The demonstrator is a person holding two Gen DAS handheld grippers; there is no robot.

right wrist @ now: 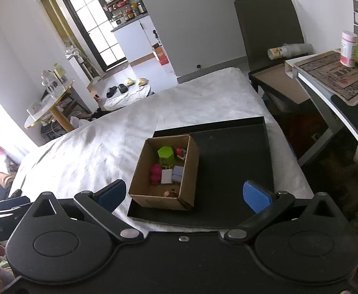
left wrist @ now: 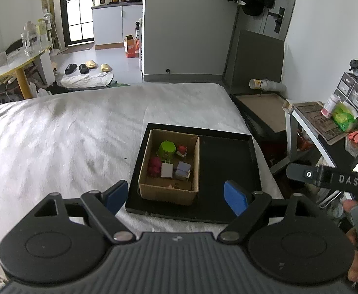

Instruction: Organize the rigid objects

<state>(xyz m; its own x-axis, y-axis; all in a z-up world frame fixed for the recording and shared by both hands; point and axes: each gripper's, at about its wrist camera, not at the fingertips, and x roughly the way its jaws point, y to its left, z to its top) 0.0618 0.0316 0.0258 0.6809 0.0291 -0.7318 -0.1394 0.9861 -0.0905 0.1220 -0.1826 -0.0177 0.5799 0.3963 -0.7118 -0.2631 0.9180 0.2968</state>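
Observation:
A cardboard box (left wrist: 154,192) (right wrist: 159,201) stands in the left half of a shallow black tray (left wrist: 227,166) (right wrist: 235,169) on the white bed. Inside it lie a green hexagonal block (left wrist: 166,148) (right wrist: 166,154), a dark pink toy (left wrist: 154,166) (right wrist: 155,172), a white block (left wrist: 167,170), a lilac block (left wrist: 183,169) (right wrist: 177,172) and a small red figure (left wrist: 181,150). My left gripper (left wrist: 176,197) hangs open in front of the box with nothing between its blue pads. My right gripper (right wrist: 183,194) is open and empty too, above the tray's near edge.
The white bed cover (left wrist: 68,134) spreads wide to the left. A desk (right wrist: 330,78) with a pink bottle and green packet stands at the right, a brown-topped low table (left wrist: 262,107) beyond. A round table (left wrist: 15,61) and slippers are far left.

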